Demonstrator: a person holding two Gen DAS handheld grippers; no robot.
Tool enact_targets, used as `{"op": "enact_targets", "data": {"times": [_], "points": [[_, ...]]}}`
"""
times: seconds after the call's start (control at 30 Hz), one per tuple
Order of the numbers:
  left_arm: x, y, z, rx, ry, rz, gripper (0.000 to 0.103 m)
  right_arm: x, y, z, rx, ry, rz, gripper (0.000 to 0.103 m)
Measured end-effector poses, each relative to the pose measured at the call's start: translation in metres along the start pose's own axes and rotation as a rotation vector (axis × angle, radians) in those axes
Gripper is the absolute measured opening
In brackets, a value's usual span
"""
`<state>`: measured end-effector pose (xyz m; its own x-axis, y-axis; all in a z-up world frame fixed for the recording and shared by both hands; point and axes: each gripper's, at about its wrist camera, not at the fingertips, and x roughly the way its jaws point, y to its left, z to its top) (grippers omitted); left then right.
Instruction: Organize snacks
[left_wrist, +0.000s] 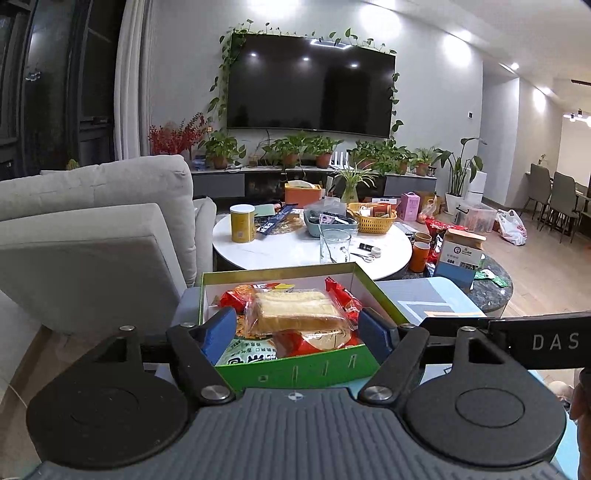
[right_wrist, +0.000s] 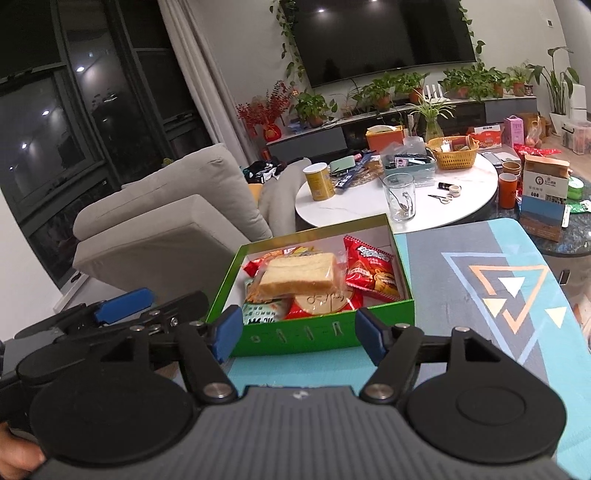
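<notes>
A green box (left_wrist: 295, 371) (right_wrist: 314, 328) stands on a patterned blue-grey mat (right_wrist: 480, 288) and holds several snack packets. On top lies wrapped sliced bread (left_wrist: 299, 310) (right_wrist: 295, 275). A red packet (right_wrist: 371, 273) leans at the box's right side, and a green-white packet (left_wrist: 247, 354) (right_wrist: 262, 312) lies at the front left. My left gripper (left_wrist: 297, 328) is open and empty, just above the box's near edge. My right gripper (right_wrist: 299, 328) is open and empty, in front of the box's near wall. The left gripper also shows at the lower left of the right wrist view (right_wrist: 122, 301).
A grey sofa (left_wrist: 96, 229) (right_wrist: 166, 229) stands left of the box. Behind it a white round table (left_wrist: 310, 247) (right_wrist: 461, 199) carries a glass (left_wrist: 334, 245) (right_wrist: 399, 201), a yellow can (left_wrist: 242, 223), a yellow basket (right_wrist: 454, 153) and scissors. Cartons and orange cups (right_wrist: 508, 188) stand to the right.
</notes>
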<state>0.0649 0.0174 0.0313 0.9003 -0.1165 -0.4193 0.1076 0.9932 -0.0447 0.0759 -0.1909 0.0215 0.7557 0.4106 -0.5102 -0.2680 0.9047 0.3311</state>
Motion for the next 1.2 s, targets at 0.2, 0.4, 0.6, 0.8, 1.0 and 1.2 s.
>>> {"op": "enact_targets", "data": {"times": [0.2,0.4,0.6,0.8,1.0,1.2], "points": [[-0.016,0.002,-0.010,0.002,-0.004,-0.004,0.072,-0.009,0.003,-0.010,-0.019,0.004,0.006,0.045],[-0.026,0.002,-0.023,0.026,0.004,0.005,0.073,-0.015,0.004,-0.019,-0.039,0.015,0.008,0.048],[-0.037,0.004,-0.035,0.028,0.014,0.014,0.073,-0.024,0.000,-0.028,-0.039,0.020,-0.004,0.048],[-0.045,0.009,-0.047,0.015,0.024,0.016,0.073,-0.037,-0.009,-0.036,-0.025,0.013,-0.022,0.048],[-0.045,0.015,-0.062,0.009,0.059,0.025,0.073,-0.039,-0.014,-0.045,-0.014,0.027,-0.041,0.048],[-0.036,0.024,-0.076,0.021,0.124,0.037,0.073,-0.032,-0.014,-0.053,-0.010,0.057,-0.037,0.048]]}}
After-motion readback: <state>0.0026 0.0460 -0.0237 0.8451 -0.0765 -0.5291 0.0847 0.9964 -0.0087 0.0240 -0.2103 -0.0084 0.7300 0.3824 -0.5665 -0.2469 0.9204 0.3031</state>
